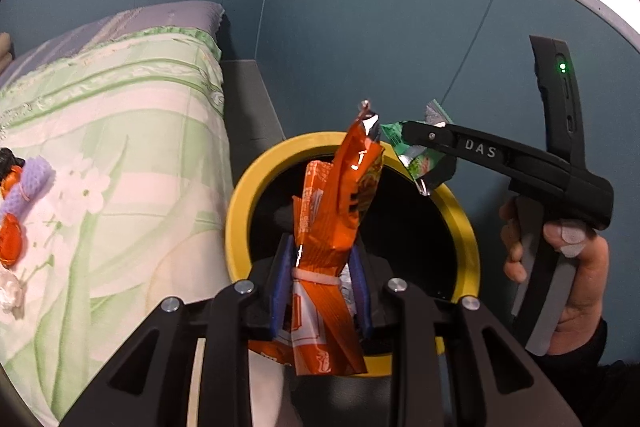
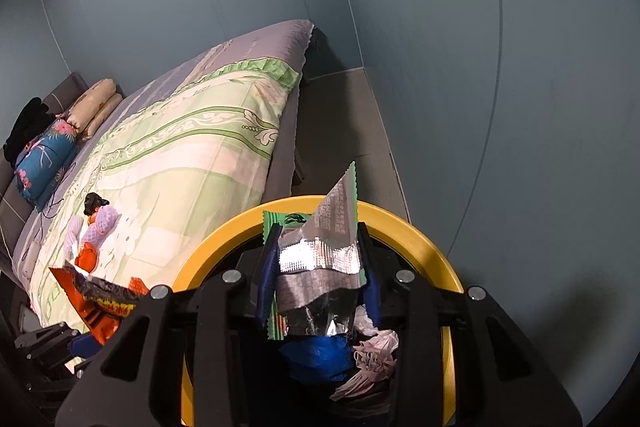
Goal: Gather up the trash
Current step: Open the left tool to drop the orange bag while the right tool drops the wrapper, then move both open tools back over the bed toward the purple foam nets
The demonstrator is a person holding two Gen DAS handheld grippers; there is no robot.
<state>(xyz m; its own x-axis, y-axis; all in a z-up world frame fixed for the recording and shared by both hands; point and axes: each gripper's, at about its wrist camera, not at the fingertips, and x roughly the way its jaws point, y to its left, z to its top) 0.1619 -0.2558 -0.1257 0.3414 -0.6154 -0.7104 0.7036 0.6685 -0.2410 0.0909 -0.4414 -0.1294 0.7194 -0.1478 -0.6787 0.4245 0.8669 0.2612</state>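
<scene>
Orange foil dominates the left wrist view: a crumpled orange snack wrapper (image 1: 336,227) stands upright between the blue pads of the left gripper (image 1: 320,287), which are closed on its lower part. It hangs right over the dark mouth of the round yellow-rimmed bin (image 1: 236,227), probably so it falls inside once let go. Across the bin, a hand (image 1: 576,267) holds the black right gripper (image 1: 416,135), whose tips hold a torn green and silver foil packet (image 1: 424,163) above the far rim. To the left lies the bed with its green floral quilt (image 1: 120,147), and more bits of litter (image 1: 16,211) sit on it, so collecting is likely unfinished.

In the right wrist view, the green and silver packet sits between the right gripper's blue pads, which stand a little apart but touch its sides; I judge it held, only lightly. Directly below, the bin already contains a blue crumpled bag (image 2: 320,359) and pale tissue scraps (image 2: 372,355). The orange wrapper appears at lower left, over the bed's edge.
</scene>
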